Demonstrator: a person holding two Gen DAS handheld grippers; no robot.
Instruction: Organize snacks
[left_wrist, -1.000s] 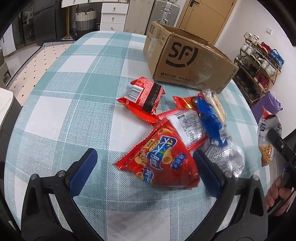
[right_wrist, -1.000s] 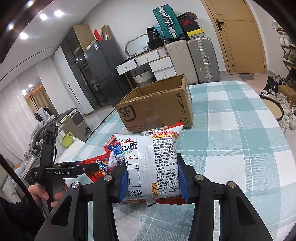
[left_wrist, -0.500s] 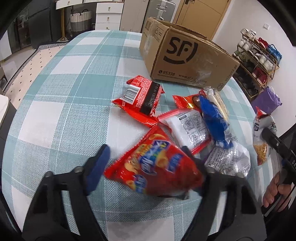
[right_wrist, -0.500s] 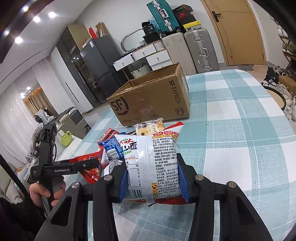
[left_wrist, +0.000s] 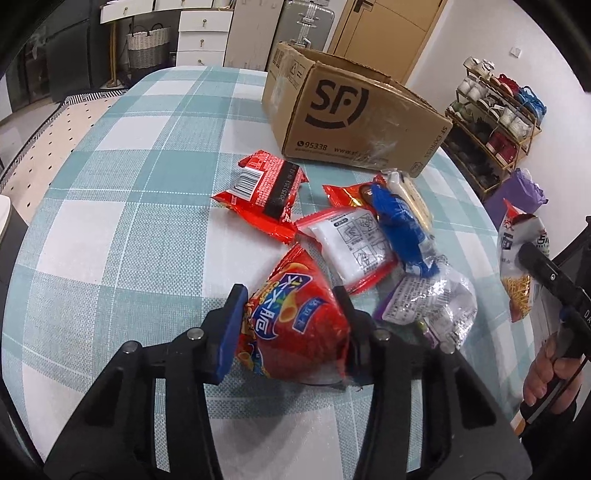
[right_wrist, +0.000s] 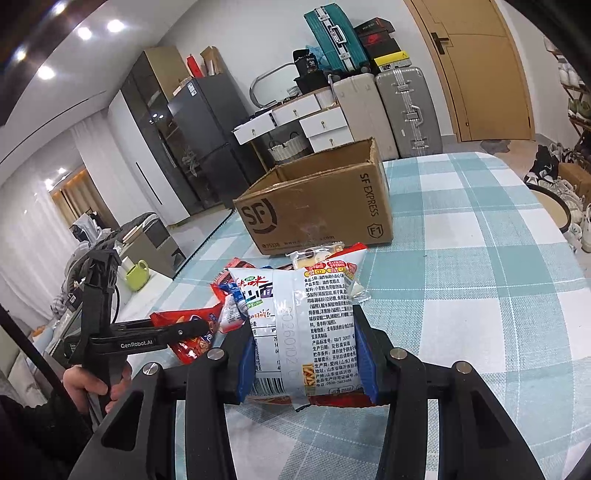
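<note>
An open cardboard box (left_wrist: 354, 118) stands on the checked tablecloth (left_wrist: 110, 221) behind a heap of loose snack packets (left_wrist: 369, 236). A second ago the left gripper (left_wrist: 288, 325) stood spread around the red chip bag (left_wrist: 291, 321); its jaws have just been closing and now pinch it. The right gripper (right_wrist: 306, 354) clamps a white noodle-snack bag (right_wrist: 299, 317) just above the cloth.

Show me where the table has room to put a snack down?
The checked tablecloth is bare to the left of the red barcode packet in the left wrist view, and to the right of the cardboard box in the right wrist view. It is crowded in front of the box, where the blue packet and silver packet are heaped.
</note>
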